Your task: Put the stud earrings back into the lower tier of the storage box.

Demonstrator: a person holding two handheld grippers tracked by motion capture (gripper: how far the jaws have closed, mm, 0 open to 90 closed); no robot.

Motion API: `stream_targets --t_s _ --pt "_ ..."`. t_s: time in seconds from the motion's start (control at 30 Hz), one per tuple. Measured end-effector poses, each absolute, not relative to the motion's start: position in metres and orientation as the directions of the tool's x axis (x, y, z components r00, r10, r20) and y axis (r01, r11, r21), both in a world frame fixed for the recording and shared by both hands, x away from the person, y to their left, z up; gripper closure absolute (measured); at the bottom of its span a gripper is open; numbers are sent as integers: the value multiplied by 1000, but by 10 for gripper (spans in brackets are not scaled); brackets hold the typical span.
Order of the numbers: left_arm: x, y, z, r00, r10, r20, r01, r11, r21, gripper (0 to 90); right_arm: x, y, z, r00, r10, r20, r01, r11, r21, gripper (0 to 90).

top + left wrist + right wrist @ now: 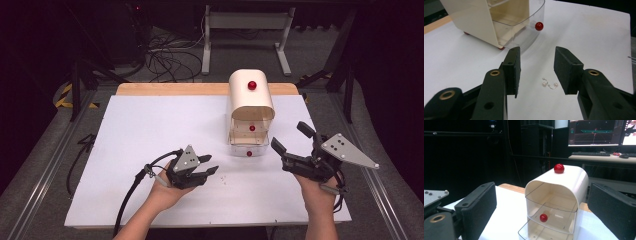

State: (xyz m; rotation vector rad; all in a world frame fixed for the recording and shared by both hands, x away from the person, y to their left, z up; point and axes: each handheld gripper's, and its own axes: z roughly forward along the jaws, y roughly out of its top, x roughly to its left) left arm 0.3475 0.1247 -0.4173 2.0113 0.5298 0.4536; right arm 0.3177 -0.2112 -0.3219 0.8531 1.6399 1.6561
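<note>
The pearl earrings point(549, 85) lie on the white counter point(599, 45) between the left claw point(537, 71), whose jaws stand apart. Tiny, light and slippery, they likely need pinching across the curved wire.

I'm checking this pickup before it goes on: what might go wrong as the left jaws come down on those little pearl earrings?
1. The pearl earrings are tiny and lie flat on the white table; the left gripper has wide, blunt jaws, so they may close on just one or push them aside.
2. The earrings lie nearer one jaw, off-centre, so they may get pushed sideways.
3. The clear bottom drawer of the drawer box stands open nearby; a swing could knock it.
</note>
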Motion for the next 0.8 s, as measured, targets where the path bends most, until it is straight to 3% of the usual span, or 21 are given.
stream_targets --t_s 0.8 --pt "352 108 -435 852 517 86 197 -468 861 634 318 -214 -322 -589 808 1 -3 -3 1000 93"
